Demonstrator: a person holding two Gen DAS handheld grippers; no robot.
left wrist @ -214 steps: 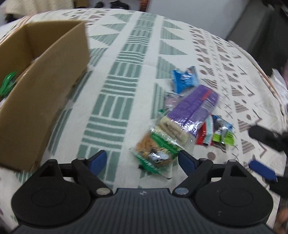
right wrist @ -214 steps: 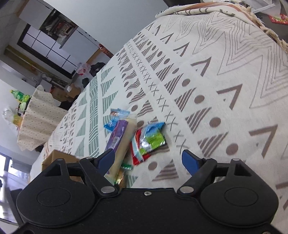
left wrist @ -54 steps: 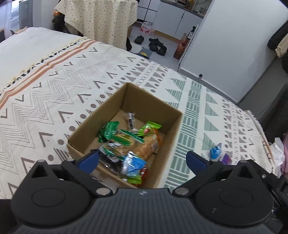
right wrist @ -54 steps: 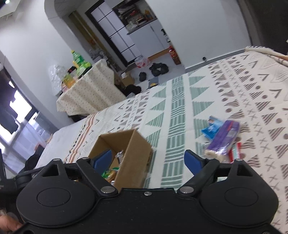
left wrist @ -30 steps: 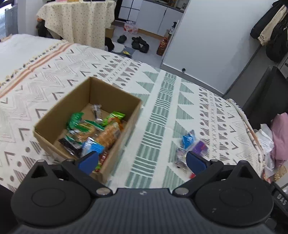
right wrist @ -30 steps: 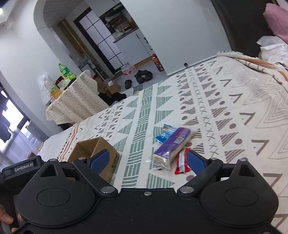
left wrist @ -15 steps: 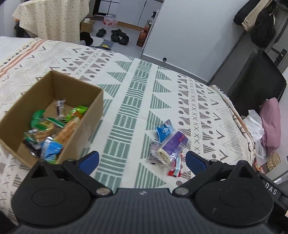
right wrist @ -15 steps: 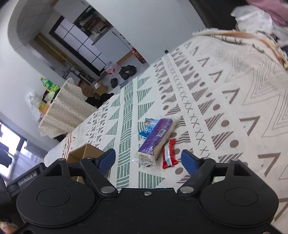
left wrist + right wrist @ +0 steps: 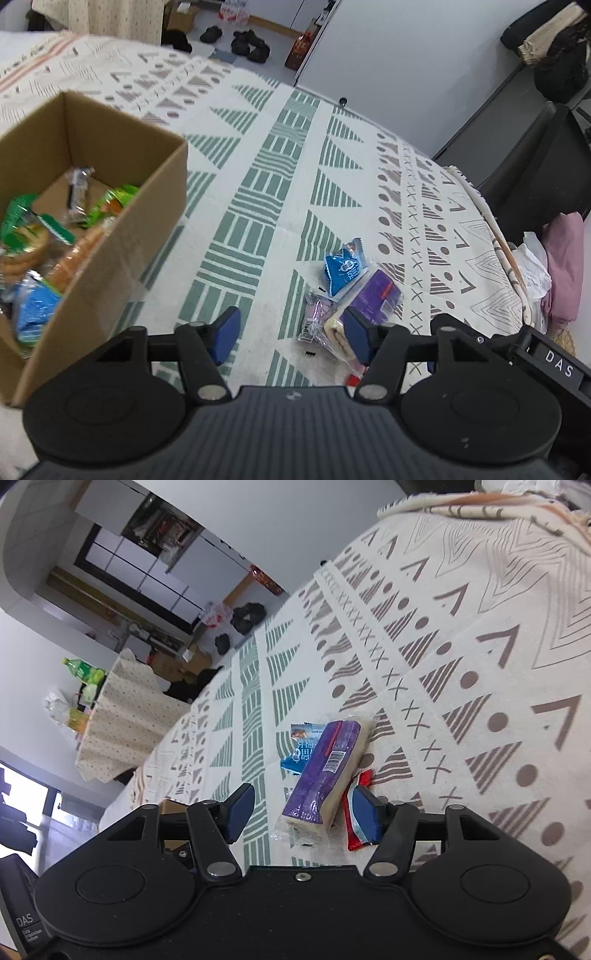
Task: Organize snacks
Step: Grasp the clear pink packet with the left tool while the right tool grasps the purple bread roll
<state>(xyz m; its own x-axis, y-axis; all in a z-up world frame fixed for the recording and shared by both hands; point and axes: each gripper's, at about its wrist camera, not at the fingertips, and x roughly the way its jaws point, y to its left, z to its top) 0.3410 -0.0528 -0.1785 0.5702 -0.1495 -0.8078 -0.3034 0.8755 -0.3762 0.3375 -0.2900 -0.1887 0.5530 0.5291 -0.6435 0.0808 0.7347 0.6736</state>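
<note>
A cardboard box holding several snack packs sits on the patterned bedspread at the left of the left wrist view. A small pile of snacks lies to its right: a purple cracker pack, a blue pouch, a clear wrapped snack and a red pack. My left gripper is open and empty above the bedspread, its right finger over the purple pack's near end. My right gripper is open and empty, straddling the near end of the purple pack.
The bedspread's right edge drops off beside a dark chair and pink and white clothes. A cloth-covered side table with bottles and shoes on the floor stand beyond the bed.
Both grippers have moved closer to the snack pile, which now lies between the right gripper's fingers. The box has slid to the left edge of the left wrist view.
</note>
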